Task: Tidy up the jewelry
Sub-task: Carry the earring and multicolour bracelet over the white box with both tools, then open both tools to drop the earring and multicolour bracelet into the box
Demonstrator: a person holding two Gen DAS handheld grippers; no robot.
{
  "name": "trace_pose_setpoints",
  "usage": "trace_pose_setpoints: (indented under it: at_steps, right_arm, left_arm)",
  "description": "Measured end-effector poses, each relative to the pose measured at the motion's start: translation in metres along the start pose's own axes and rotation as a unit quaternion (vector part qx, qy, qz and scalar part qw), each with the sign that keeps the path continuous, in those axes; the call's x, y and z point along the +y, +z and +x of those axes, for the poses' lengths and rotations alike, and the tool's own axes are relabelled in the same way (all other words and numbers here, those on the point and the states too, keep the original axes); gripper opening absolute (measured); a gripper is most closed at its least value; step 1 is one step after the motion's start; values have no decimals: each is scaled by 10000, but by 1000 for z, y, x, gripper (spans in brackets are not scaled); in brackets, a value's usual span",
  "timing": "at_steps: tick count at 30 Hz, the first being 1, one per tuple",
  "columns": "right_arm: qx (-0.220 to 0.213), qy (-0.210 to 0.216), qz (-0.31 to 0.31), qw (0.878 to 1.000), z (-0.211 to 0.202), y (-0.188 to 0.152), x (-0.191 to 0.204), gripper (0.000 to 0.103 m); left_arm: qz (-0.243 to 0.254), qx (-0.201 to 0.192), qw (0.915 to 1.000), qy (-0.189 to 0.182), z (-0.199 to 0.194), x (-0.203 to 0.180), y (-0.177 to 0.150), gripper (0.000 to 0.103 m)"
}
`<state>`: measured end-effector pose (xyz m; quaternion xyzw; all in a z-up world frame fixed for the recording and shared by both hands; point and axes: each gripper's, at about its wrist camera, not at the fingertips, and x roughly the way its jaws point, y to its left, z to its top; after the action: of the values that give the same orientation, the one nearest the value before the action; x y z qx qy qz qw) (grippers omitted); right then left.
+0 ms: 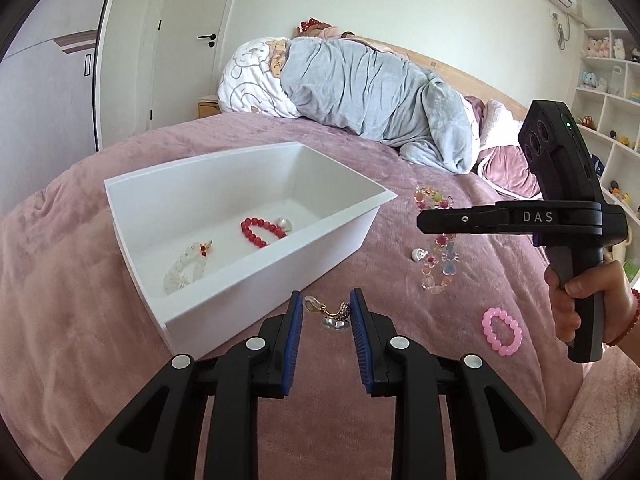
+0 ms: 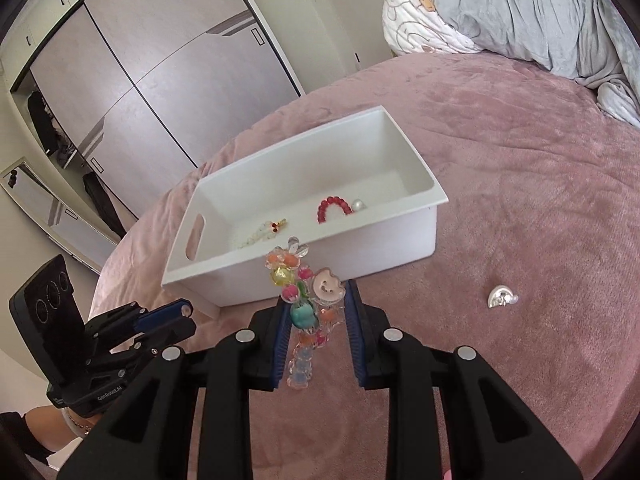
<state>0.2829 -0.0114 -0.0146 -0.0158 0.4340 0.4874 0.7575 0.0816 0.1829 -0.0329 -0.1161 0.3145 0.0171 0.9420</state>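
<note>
A white box (image 1: 188, 184) sits on the pink bedspread and holds a red bead bracelet (image 1: 260, 232), a clear bead bracelet (image 1: 186, 270) and a pearl (image 1: 284, 223). My left gripper (image 1: 325, 308) is open, its jaws on either side of a gold earring (image 1: 328, 312) lying by the box's near wall. My right gripper (image 2: 316, 304) is open around a colourful charm bracelet (image 2: 308, 308) on the bedspread; in the left wrist view that bracelet (image 1: 438, 256) lies under the right gripper (image 1: 424, 222). A pink bead bracelet (image 1: 503, 331) and a silver earring (image 2: 500, 298) lie loose.
A grey blanket (image 1: 372, 88) and a patterned pillow (image 1: 248, 80) are piled at the far end of the bed. Wardrobe doors (image 2: 160, 80) stand beyond the bed's left edge. Shelves with toys (image 1: 608, 80) line the right wall.
</note>
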Motion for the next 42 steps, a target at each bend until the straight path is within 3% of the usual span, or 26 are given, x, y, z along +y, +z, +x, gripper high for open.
trace_pose_setpoints:
  at_steps: [9, 13, 18, 23, 27, 35, 37, 42]
  right_arm:
    - [-25, 89, -480, 9988, 19, 72, 31, 26]
    - [-77, 2, -730, 9973, 36, 102, 42, 26]
    - [106, -169, -789, 9967, 73, 122, 39, 26]
    - [428, -441, -750, 9953, 115, 127, 21, 26]
    - [718, -694, -823, 9916, 146, 120, 9, 26]
    - [962, -809, -1102, 9859, 173, 108, 5, 26]
    - [996, -813, -1127, 9853, 176, 106, 7, 27]
    - [1001, -822, -1154, 9848, 173, 105, 10, 37]
  left_arm:
    - [57, -401, 9991, -84, -11, 15, 50, 29]
    - [266, -358, 9987, 263, -4, 29, 67, 29]
    - [482, 87, 9962, 714, 20, 53, 82, 29]
    - [381, 743, 9921, 934, 55, 81, 88, 29]
    - [306, 993, 9900, 957, 71, 90, 88, 29]
    - [432, 1013, 9869, 1179, 83, 85, 79, 30]
    - [542, 1015, 9846, 1314, 83, 81, 76, 47]
    - [576, 787, 9865, 1318, 73, 78, 77, 48]
